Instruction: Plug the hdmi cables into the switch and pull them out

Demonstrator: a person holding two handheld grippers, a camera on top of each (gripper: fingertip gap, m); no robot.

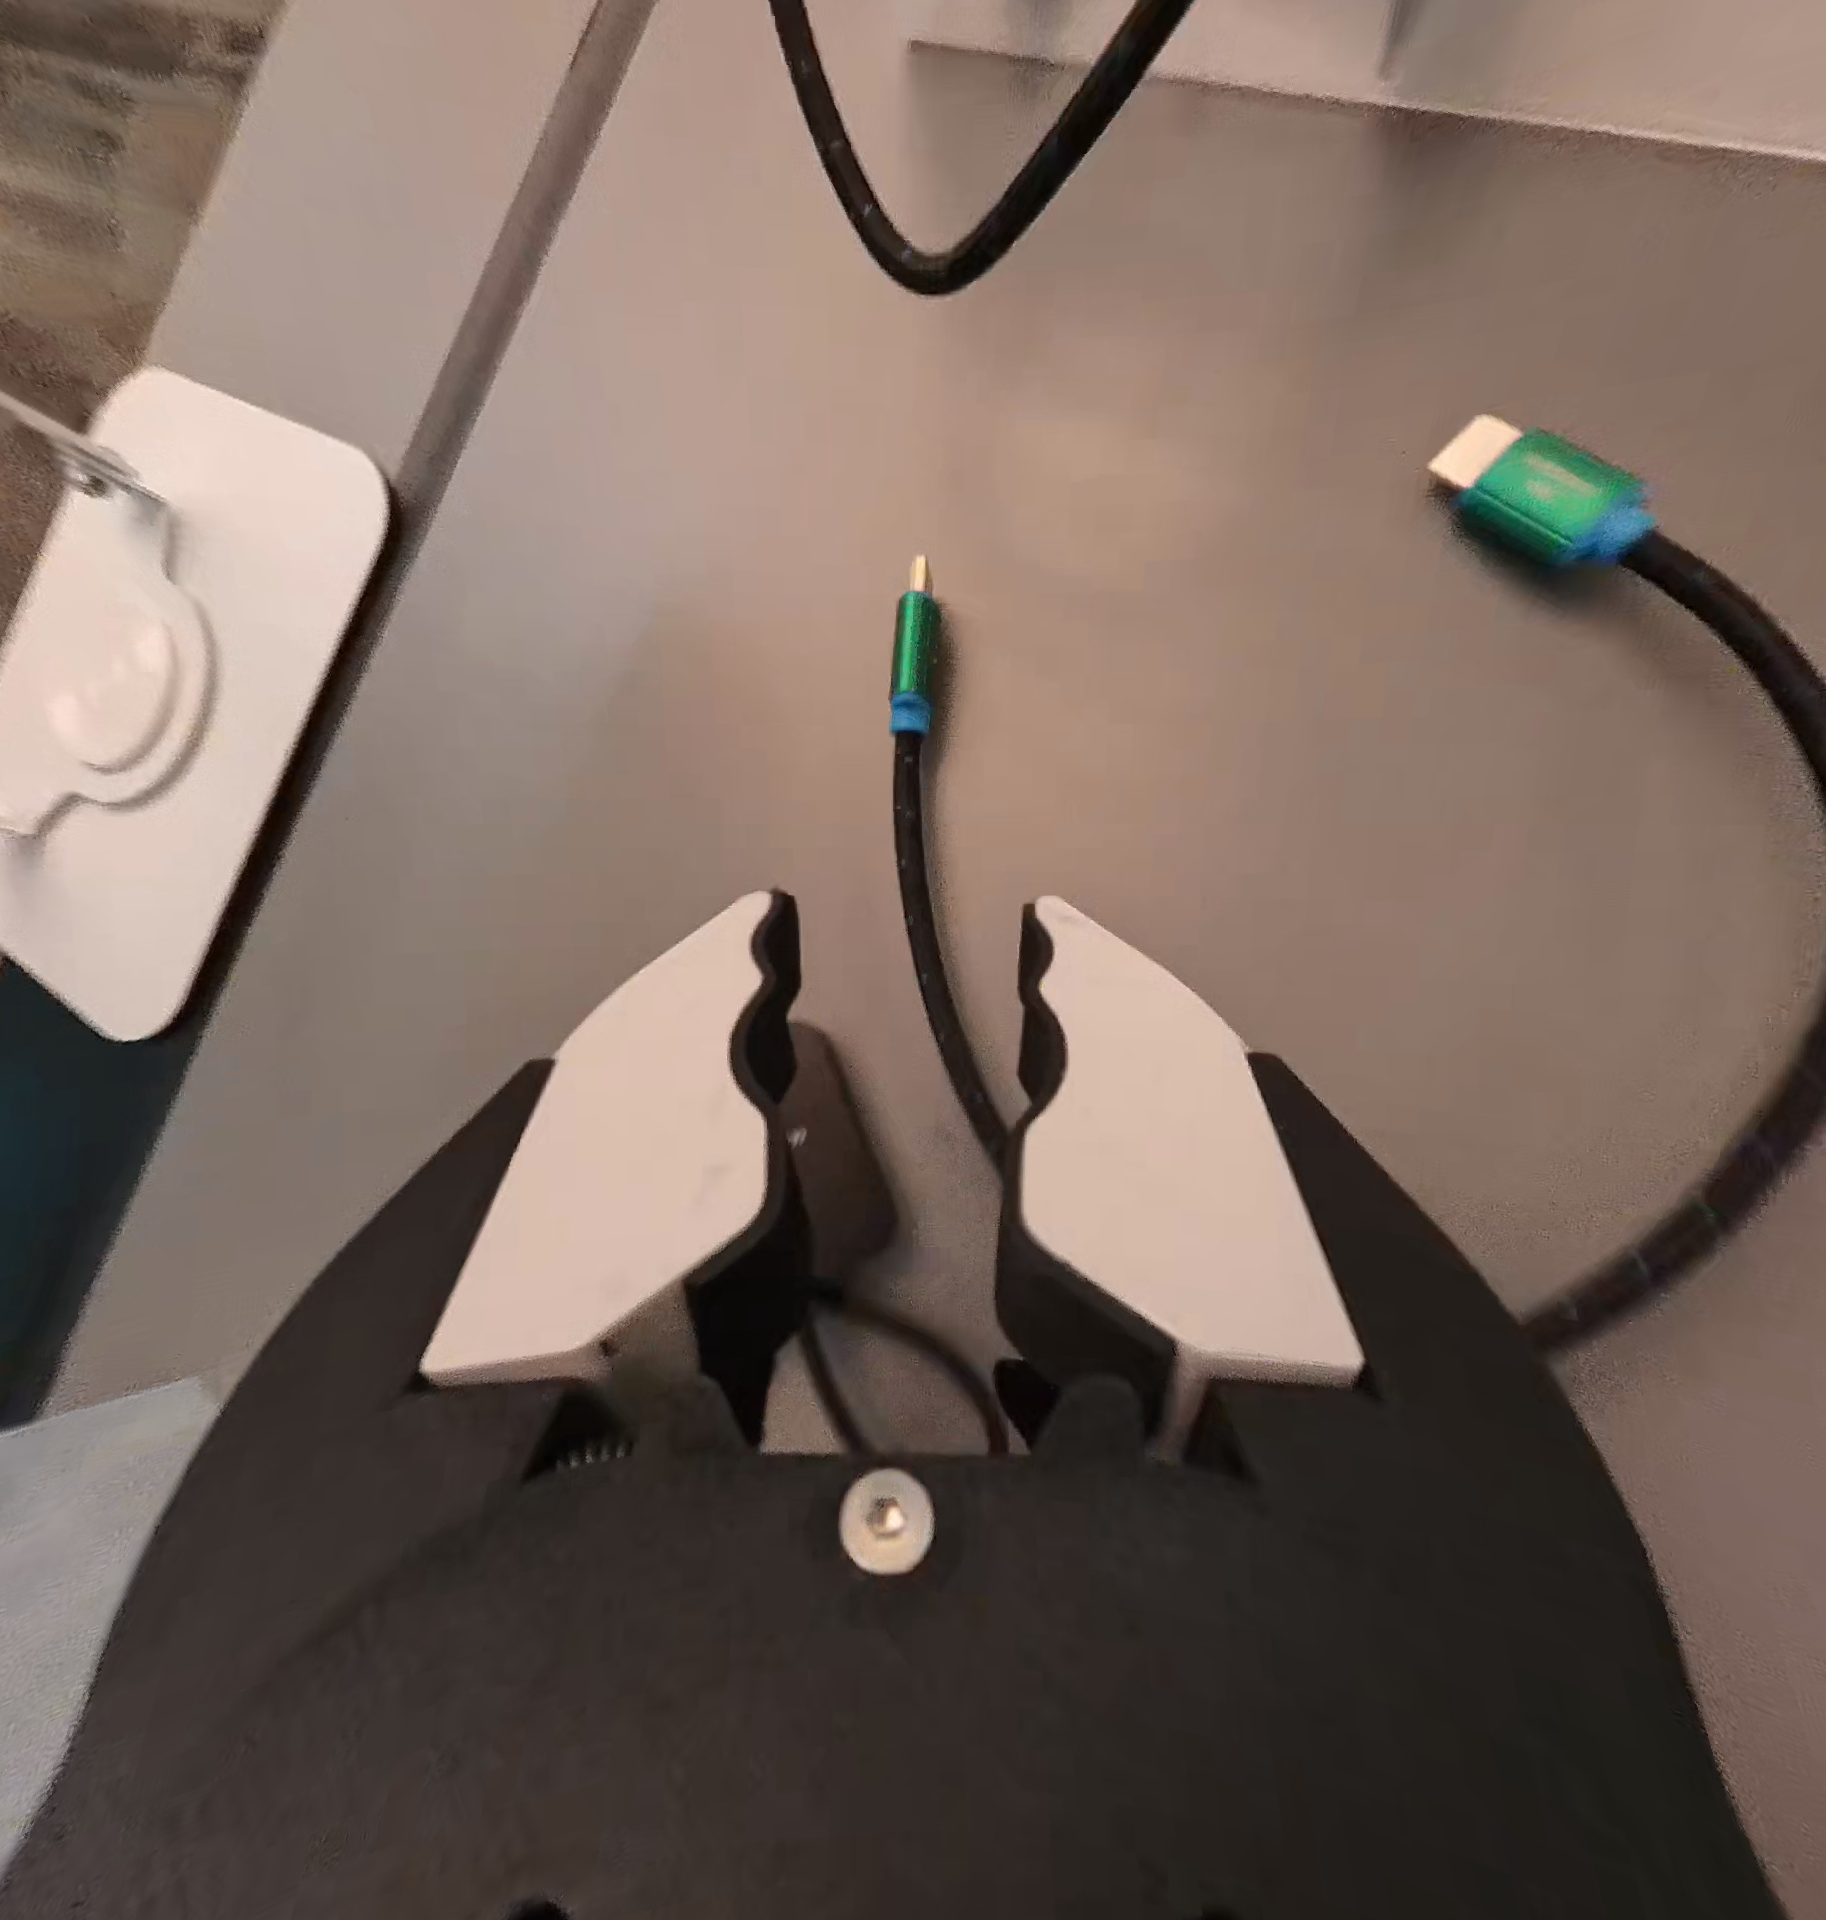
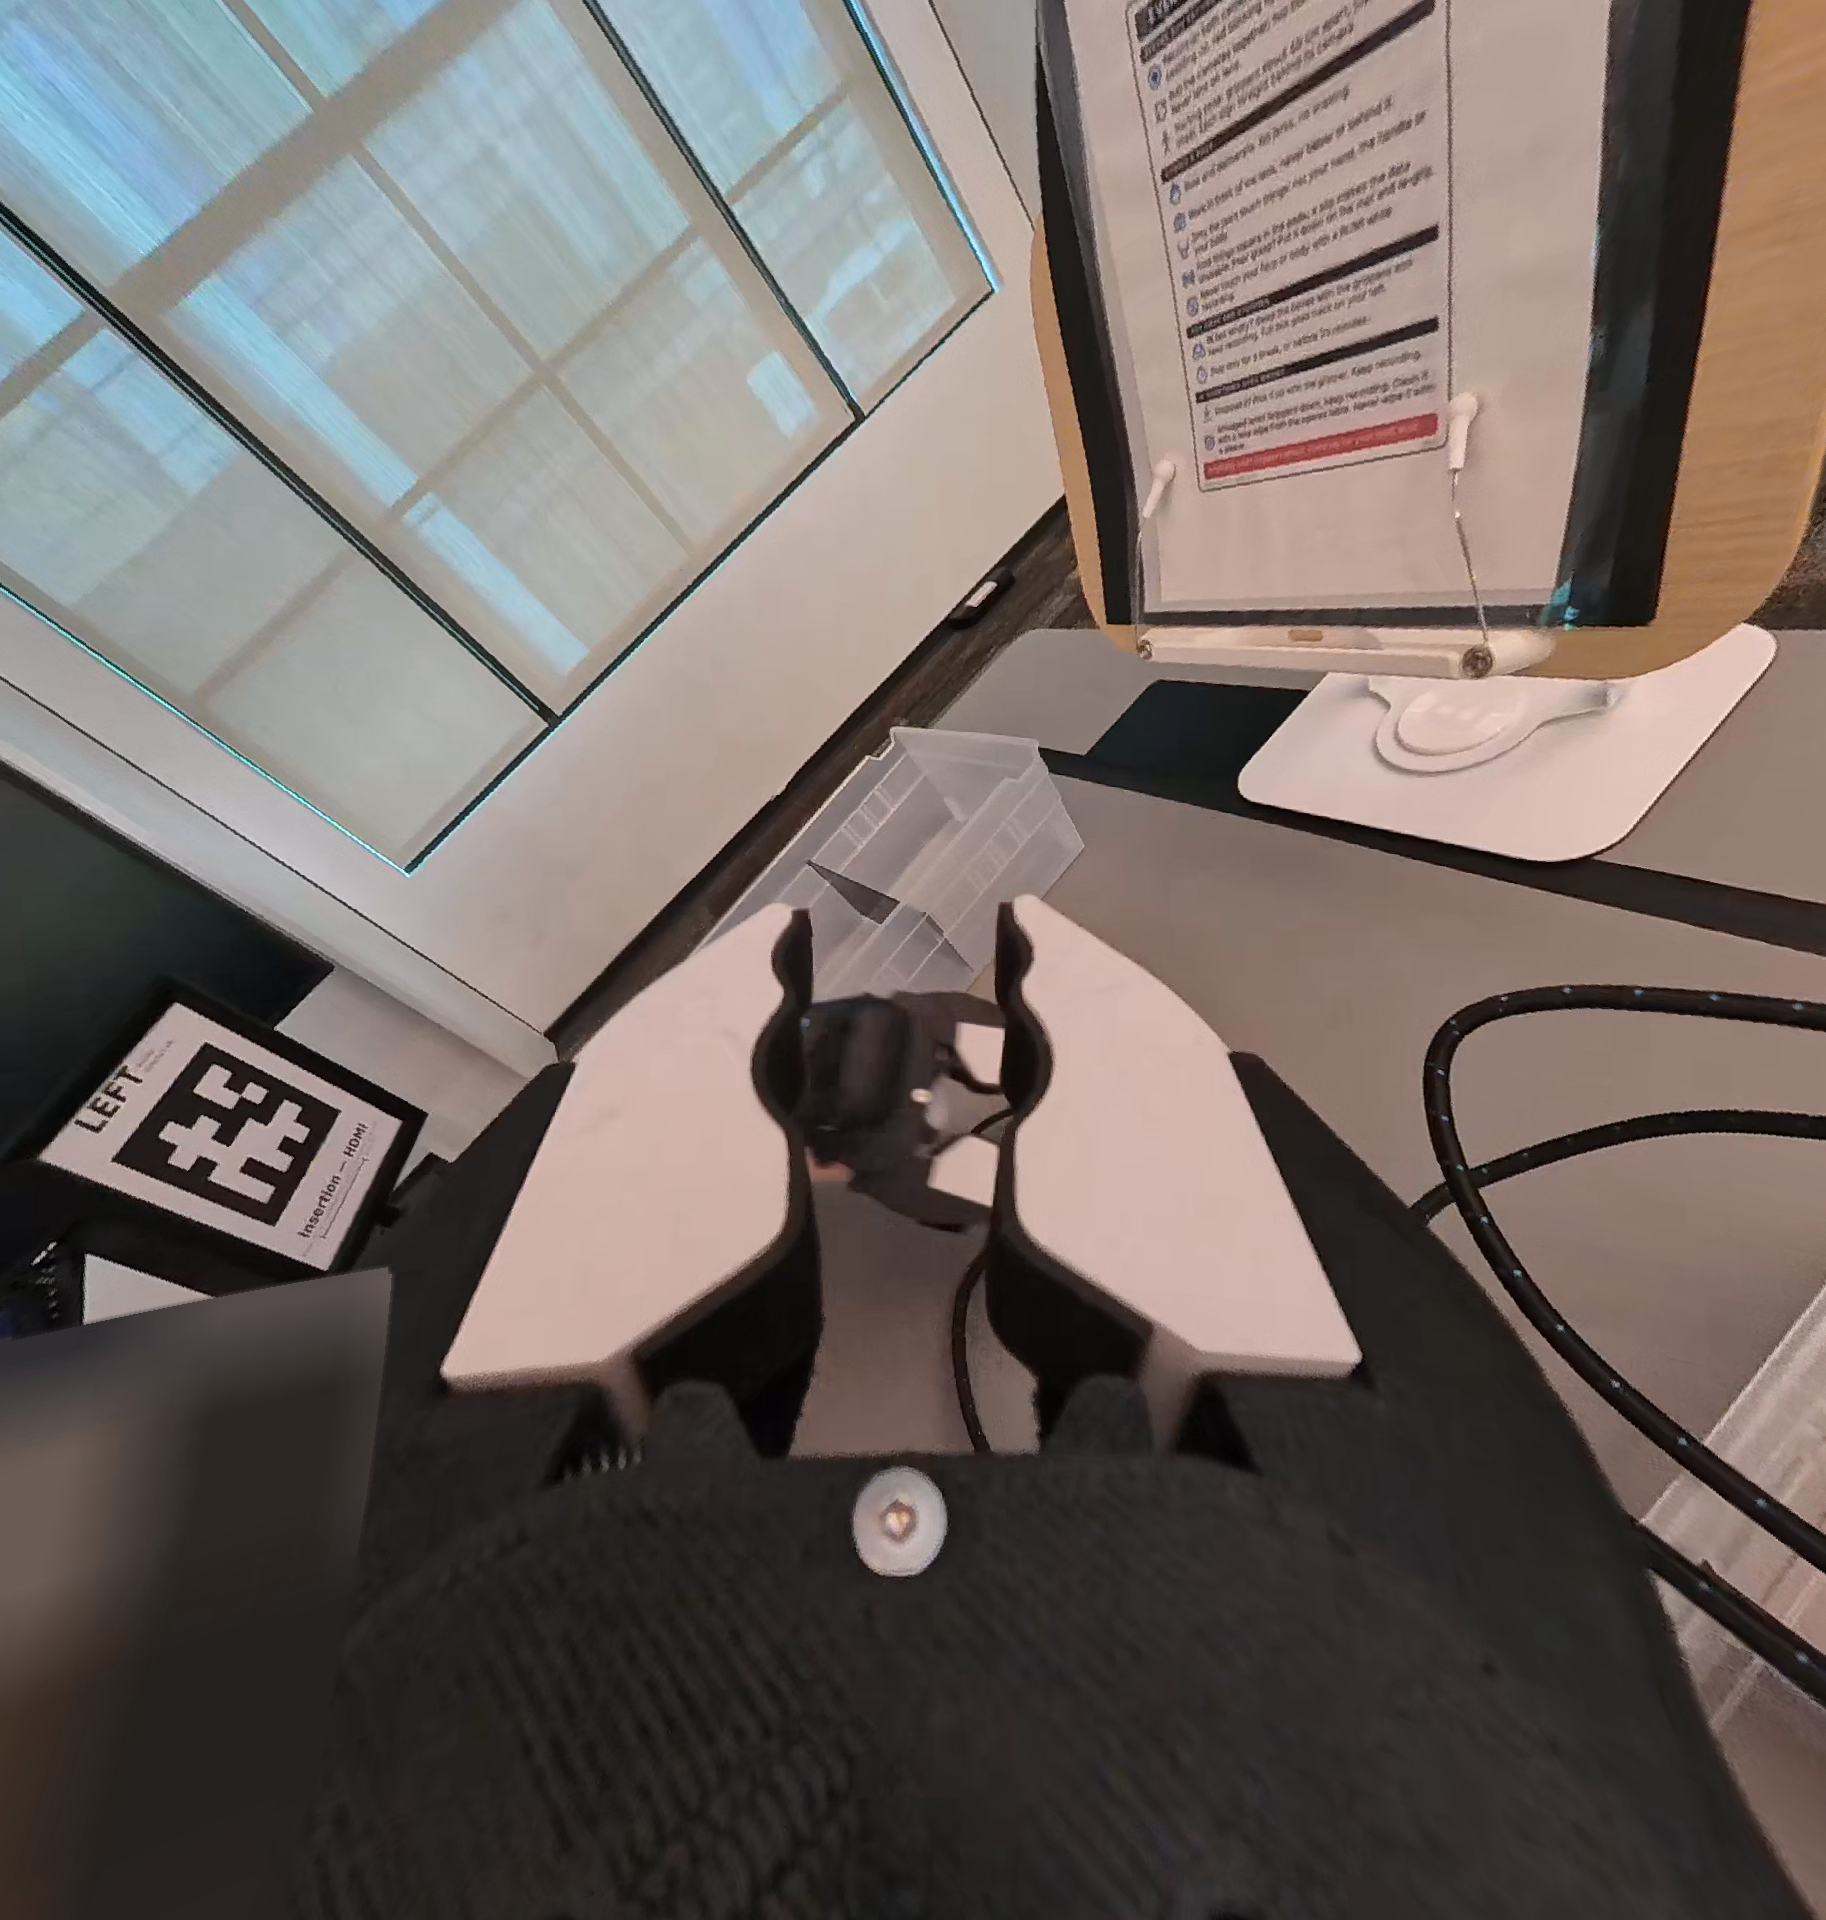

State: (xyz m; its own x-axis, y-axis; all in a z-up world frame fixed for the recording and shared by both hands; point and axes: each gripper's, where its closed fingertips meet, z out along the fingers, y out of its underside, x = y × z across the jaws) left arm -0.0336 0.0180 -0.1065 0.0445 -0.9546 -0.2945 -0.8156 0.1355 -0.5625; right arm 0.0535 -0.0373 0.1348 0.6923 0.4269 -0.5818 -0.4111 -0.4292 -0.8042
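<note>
Black cable [image 1: 914,894] between left gripper [image 1: 909,914] jaws, untouched; right gripper [image 2: 904,925] agape.

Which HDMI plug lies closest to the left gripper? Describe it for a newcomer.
On the grey table, look just ahead of the open left gripper. The near plug lies on its narrow edge, gold tip pointing away; the other plug, off to the right, lies flat.

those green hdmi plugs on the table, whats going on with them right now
Nothing is plugged in at this moment. Two green HDMI plugs lie loose on the grey table: one on edge straight ahead of the open left gripper, its black cable running back between the fingers, and a second one lying flat off to the right. The right gripper is open too, pointing toward a clear plastic bin and a document stand; it holds no cable.
</note>
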